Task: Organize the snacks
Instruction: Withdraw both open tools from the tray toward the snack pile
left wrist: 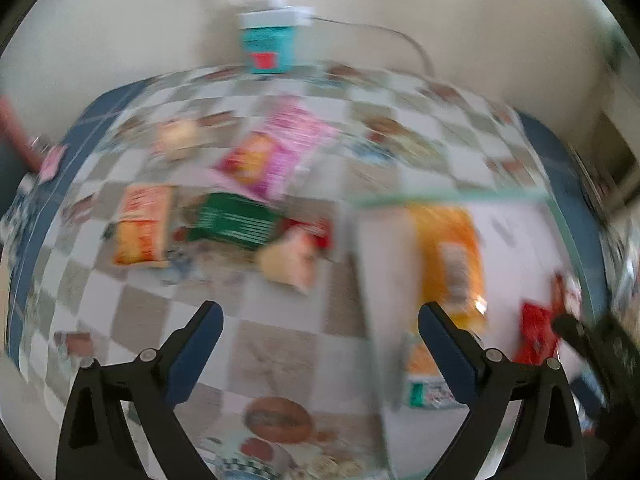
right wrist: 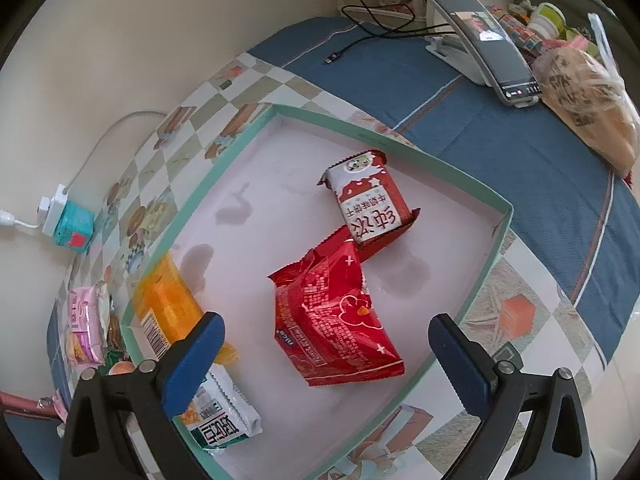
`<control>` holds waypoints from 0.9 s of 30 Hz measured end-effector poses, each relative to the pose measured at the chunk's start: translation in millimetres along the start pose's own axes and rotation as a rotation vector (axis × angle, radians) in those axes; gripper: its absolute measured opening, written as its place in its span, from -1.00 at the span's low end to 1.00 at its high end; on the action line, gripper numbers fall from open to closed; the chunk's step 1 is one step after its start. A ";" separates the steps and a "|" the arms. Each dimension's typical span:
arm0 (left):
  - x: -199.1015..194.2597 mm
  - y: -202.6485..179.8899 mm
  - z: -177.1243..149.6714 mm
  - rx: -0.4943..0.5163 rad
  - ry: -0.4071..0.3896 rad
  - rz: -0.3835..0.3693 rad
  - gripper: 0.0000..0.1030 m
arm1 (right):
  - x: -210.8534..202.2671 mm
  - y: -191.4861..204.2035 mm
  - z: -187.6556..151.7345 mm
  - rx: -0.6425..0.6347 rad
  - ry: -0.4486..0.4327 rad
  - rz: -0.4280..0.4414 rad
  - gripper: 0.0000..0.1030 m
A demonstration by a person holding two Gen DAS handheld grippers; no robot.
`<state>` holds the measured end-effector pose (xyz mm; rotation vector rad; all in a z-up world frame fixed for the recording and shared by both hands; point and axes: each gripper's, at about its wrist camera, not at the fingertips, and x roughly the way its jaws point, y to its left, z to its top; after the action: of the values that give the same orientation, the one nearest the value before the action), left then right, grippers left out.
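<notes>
A shallow box with a green rim [right wrist: 384,136] lies on the checked tablecloth. In it are a large red packet [right wrist: 332,320], a small red-and-white packet [right wrist: 368,204], an orange packet [right wrist: 168,308] and a white-and-green packet [right wrist: 220,416]. My right gripper [right wrist: 324,356] is open and empty just above the large red packet. The left wrist view is blurred. My left gripper [left wrist: 320,340] is open and empty over the cloth, left of the box wall [left wrist: 380,280]. Beyond it lie loose packets: pink [left wrist: 284,148], green [left wrist: 236,220], orange [left wrist: 144,224] and a pale one [left wrist: 292,260].
A teal box with a white charger [right wrist: 72,222] stands by the wall. A phone on a stand [right wrist: 488,44], a black cable [right wrist: 360,40] and a bagged loaf [right wrist: 588,104] lie on the blue cloth beyond the box. More packets [right wrist: 84,328] lie left of the box.
</notes>
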<state>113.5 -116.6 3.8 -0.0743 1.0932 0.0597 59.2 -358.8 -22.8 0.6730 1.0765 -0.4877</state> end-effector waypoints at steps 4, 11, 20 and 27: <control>5.2 33.0 6.9 -0.127 0.005 0.031 0.91 | -0.5 7.2 -1.8 -0.027 -0.004 0.006 1.00; 7.1 74.5 11.1 -0.278 -0.001 0.026 0.91 | -6.5 24.9 -7.3 -0.083 -0.031 0.009 1.00; 5.4 117.8 14.2 -0.399 -0.016 0.118 0.91 | -12.7 60.1 -22.9 -0.190 -0.058 0.053 1.00; -0.9 163.8 11.2 -0.531 -0.045 0.189 0.91 | -17.0 85.2 -35.8 -0.251 -0.062 0.149 1.00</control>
<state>109.1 47.5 4.7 -0.4435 1.0142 0.5188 85.9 -272.8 3.7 0.5088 1.0009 -0.2383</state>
